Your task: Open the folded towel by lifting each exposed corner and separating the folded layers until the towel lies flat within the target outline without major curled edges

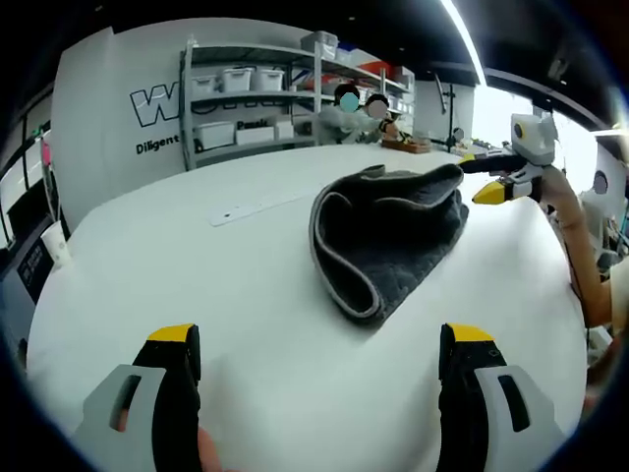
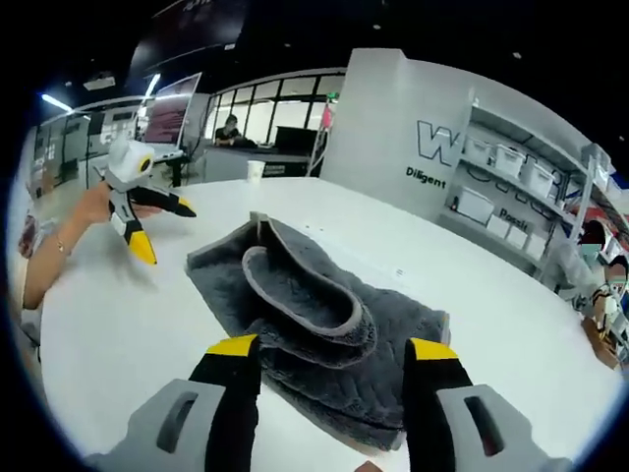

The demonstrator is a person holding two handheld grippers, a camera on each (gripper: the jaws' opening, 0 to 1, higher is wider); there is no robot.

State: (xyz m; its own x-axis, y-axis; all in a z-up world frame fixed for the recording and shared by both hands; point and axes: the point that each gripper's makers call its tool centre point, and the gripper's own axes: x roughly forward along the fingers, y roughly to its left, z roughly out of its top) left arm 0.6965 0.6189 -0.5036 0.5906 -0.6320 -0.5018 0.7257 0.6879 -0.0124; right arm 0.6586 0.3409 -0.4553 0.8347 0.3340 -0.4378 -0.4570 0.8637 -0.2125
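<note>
We see the dark grey, thick-piled towel [image 1: 393, 236] lying rumpled and partly folded on the white round desk [image 1: 197, 285], its pale-edged hem curling up in a loop; in the left gripper view it sits ahead of our left tool [image 1: 319, 354] and a little to its right, apart from the yellow-tipped jaws, which stand wide apart with nothing between them; our right tool [image 1: 491, 182] comes in at the towel's far right edge, jaws parted, close beside the cloth, though we cannot tell whether it touches. In the right gripper view the towel [image 2: 324, 324] lies just beyond our right tool [image 2: 334, 374], its near edge between the spread jaws; the left tool [image 2: 157, 231] hovers open, off to the left of the towel.
</note>
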